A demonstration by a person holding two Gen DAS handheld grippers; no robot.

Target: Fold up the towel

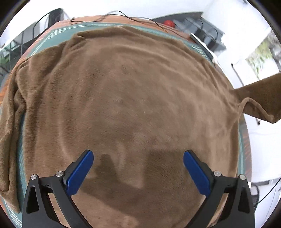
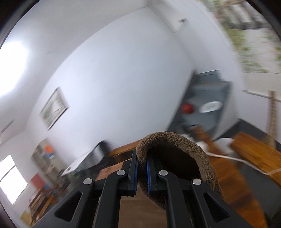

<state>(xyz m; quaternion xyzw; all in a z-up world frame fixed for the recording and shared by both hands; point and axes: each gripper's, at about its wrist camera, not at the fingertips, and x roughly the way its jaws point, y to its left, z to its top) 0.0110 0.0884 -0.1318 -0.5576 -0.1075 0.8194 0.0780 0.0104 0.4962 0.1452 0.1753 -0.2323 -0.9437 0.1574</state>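
Observation:
A brown plush towel (image 1: 123, 98) lies spread over a table, filling most of the left wrist view. My left gripper (image 1: 138, 156) hovers above its near part, blue-padded fingers (image 1: 79, 172) wide open with nothing between them. The towel's right corner (image 1: 260, 98) is lifted off the table and stretches up toward the right edge. In the right wrist view my right gripper (image 2: 141, 157) is shut on a fold of the towel (image 2: 175, 145), which loops over the right finger. That view points up at the room and is blurred.
A teal mat with a wooden border (image 1: 58, 33) lies under the towel. Black cables (image 1: 123, 14) and dark devices (image 1: 207, 35) sit at the table's far edge. White walls, a framed picture (image 2: 53, 107) and a grey cabinet with a red ball (image 2: 187, 108) appear behind.

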